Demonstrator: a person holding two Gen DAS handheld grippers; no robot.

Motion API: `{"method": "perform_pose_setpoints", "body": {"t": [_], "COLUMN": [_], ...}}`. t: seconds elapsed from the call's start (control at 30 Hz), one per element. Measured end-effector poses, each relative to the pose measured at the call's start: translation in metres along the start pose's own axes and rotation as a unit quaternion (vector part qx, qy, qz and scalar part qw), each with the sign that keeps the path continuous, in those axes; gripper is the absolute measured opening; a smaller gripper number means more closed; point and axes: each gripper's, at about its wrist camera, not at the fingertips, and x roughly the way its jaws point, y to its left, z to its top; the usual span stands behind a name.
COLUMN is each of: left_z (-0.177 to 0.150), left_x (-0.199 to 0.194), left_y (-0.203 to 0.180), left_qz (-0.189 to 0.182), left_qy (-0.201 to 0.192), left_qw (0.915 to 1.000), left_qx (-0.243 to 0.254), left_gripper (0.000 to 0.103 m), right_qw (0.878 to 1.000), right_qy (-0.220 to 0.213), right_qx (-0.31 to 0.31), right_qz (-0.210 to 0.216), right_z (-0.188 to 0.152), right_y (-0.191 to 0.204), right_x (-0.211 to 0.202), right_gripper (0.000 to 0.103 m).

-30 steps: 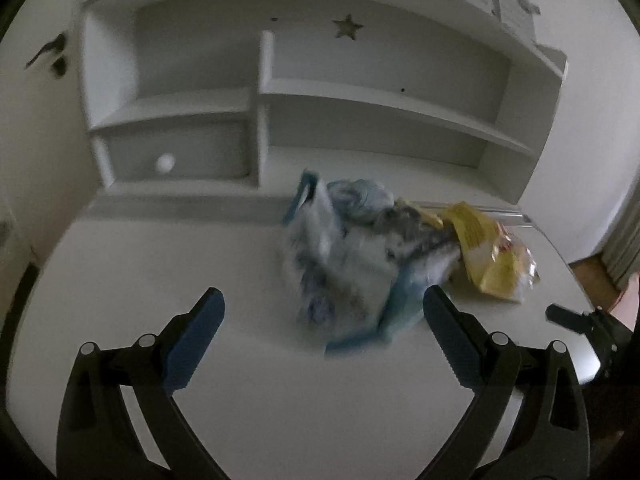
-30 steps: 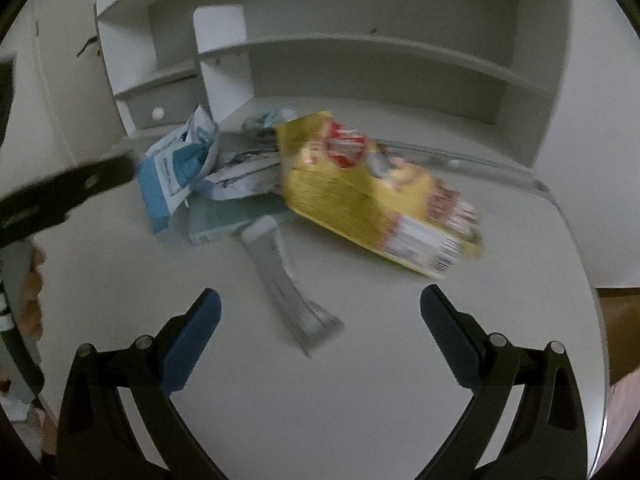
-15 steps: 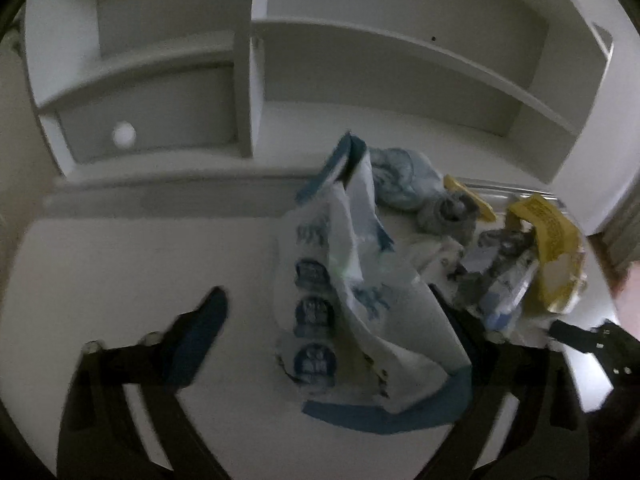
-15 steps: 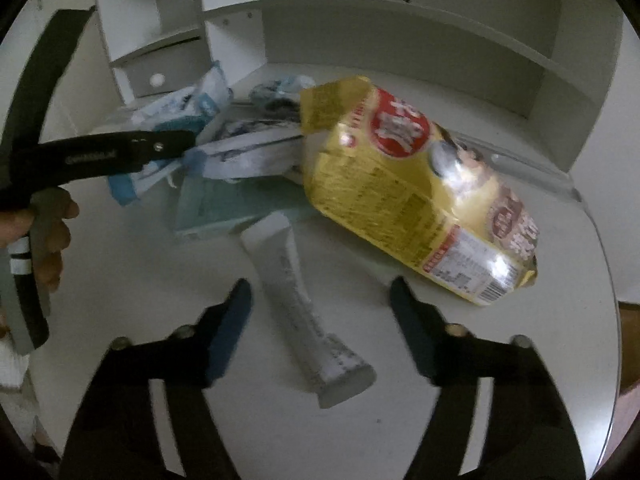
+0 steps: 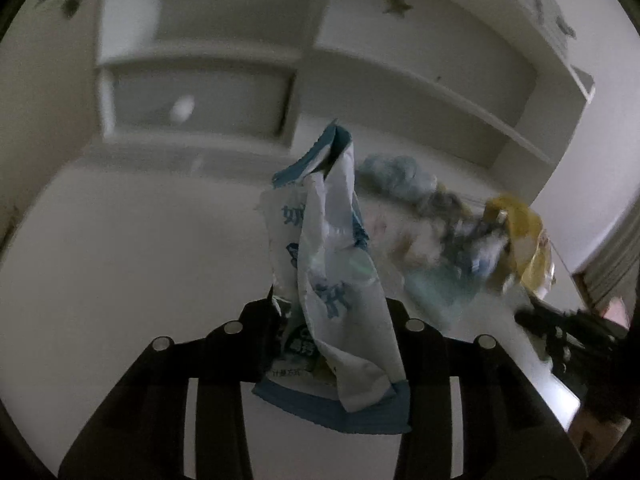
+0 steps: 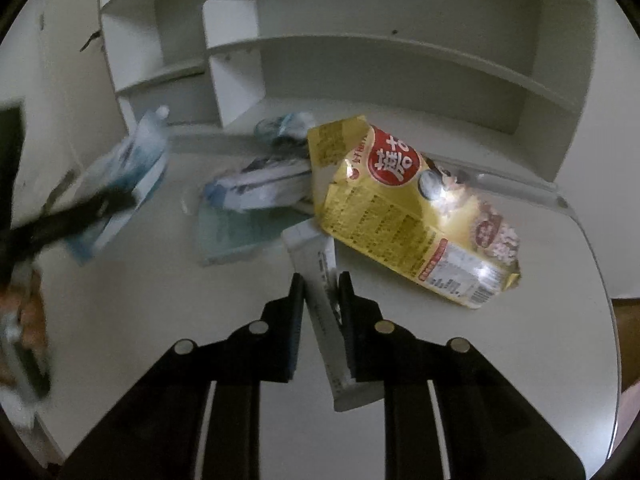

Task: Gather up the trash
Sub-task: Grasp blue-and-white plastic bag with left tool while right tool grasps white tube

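My left gripper (image 5: 332,312) is shut on a white and blue plastic wrapper (image 5: 332,264) and holds it up off the white desk (image 5: 132,264); the wrapper also shows at the left of the right wrist view (image 6: 124,176). My right gripper (image 6: 320,284) is shut on a long white tube-shaped packet (image 6: 324,300) that lies on the desk (image 6: 460,360). A big yellow snack bag (image 6: 404,208) lies just beyond the packet. A crumpled white wrapper (image 6: 260,188) and a pale green flat packet (image 6: 236,232) lie to its left.
A white shelf unit (image 6: 360,52) stands at the back of the desk, with a small drawer and round knob (image 5: 182,106). The remaining trash pile (image 5: 460,236) sits right of my left gripper. The desk's right edge (image 6: 600,264) drops to a wooden floor.
Both grippers moved in and closed. The left one took hold of the white and blue wrapper and lifted it. The right one closed on the white tube packet.
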Motion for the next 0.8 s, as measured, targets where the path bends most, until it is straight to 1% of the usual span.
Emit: {"method": "perform_pose_setpoints", "body": {"t": [0.03,0.13,0.3,0.47,0.57,0.73,0.8], "left_z": [-0.005,-0.009,-0.011,-0.008,-0.006,-0.006,-0.006], "left_x": [-0.006,-0.017,-0.018,-0.006,-0.001,0.002,0.001], "left_y": [0.005,0.003,0.004,0.006,0.005,0.005,0.002], "left_qz": [-0.009,0.016,0.014,0.015,0.019,0.028,0.034], "left_qy": [-0.003,-0.012,0.000,0.019,0.029,0.041,0.043], "left_qw": [0.9999,0.9998,0.9999,0.9997,0.9994,0.9987,0.9984], "left_qx": [-0.012,0.007,-0.003,0.000,0.004,0.006,0.014], "left_gripper": [0.038,0.038,0.038,0.038,0.038,0.038,0.038], "right_qw": [1.000,1.000,0.999,1.000,1.000,1.000,1.000], "right_qy": [0.001,0.012,0.011,0.011,0.000,-0.006,-0.008], "right_qx": [-0.001,-0.018,-0.026,-0.010,-0.005,-0.003,0.000], "right_qz": [-0.002,-0.011,-0.020,-0.008,-0.008,-0.009,-0.010], "right_z": [0.000,0.001,0.001,0.002,0.001,-0.001,-0.002], "right_y": [-0.001,0.007,0.011,0.004,0.003,0.003,0.003], "right_x": [-0.001,0.004,0.004,0.004,0.001,0.000,-0.001], "right_gripper": [0.018,0.018,0.018,0.018,0.018,0.018,0.018]}}
